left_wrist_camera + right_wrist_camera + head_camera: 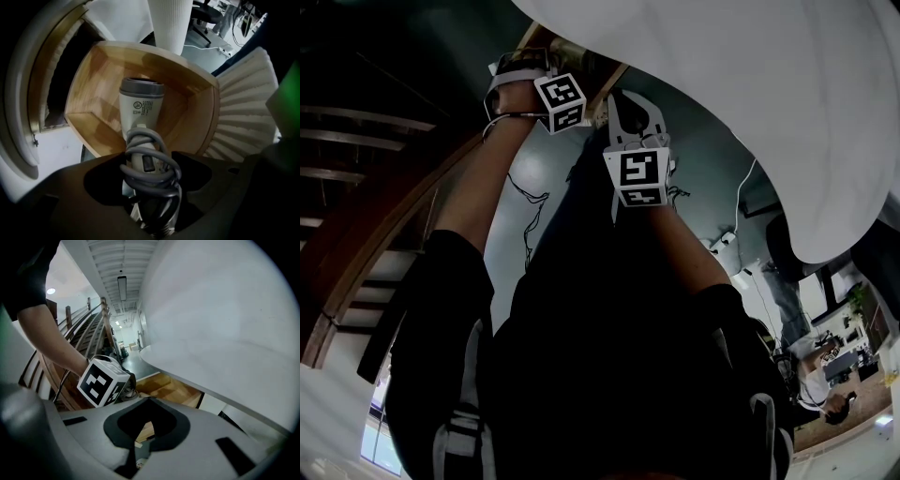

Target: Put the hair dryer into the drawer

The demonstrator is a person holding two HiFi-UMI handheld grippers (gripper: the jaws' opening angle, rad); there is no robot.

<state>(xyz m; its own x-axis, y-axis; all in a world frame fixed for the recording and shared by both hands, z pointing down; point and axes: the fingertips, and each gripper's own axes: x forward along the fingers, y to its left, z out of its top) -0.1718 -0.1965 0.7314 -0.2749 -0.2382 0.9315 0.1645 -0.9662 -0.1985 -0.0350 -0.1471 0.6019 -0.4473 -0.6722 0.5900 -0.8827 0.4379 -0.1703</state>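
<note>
The cream plastic hair dryer point(140, 110), its handle wrapped in coils of grey cord point(152, 169), hangs over the open light-wood drawer point(91, 77), barrel end pointing down into the box. I cannot tell whether it touches the wooden floor. Its corded handle sits between the jaws of the left gripper point(151, 190), which are closed against it on both sides.

Only the left gripper view shows the dryer and the inside of the drawer. It also shows a white ribbed panel point(243, 112) just to the right of the drawer.

The head view gives both grippers side by side at the ends of bare forearms, under the curved white tabletop point(750, 94), with the left gripper point(534, 80) reaching further in than the right gripper point(636, 117).

The right gripper view shows its own jaws point(137, 453) drawn together on nothing. The left gripper's marker cube point(103, 380) is close by, with a strip of drawer wood point(164, 387) beneath the tabletop point(225, 324).
</note>
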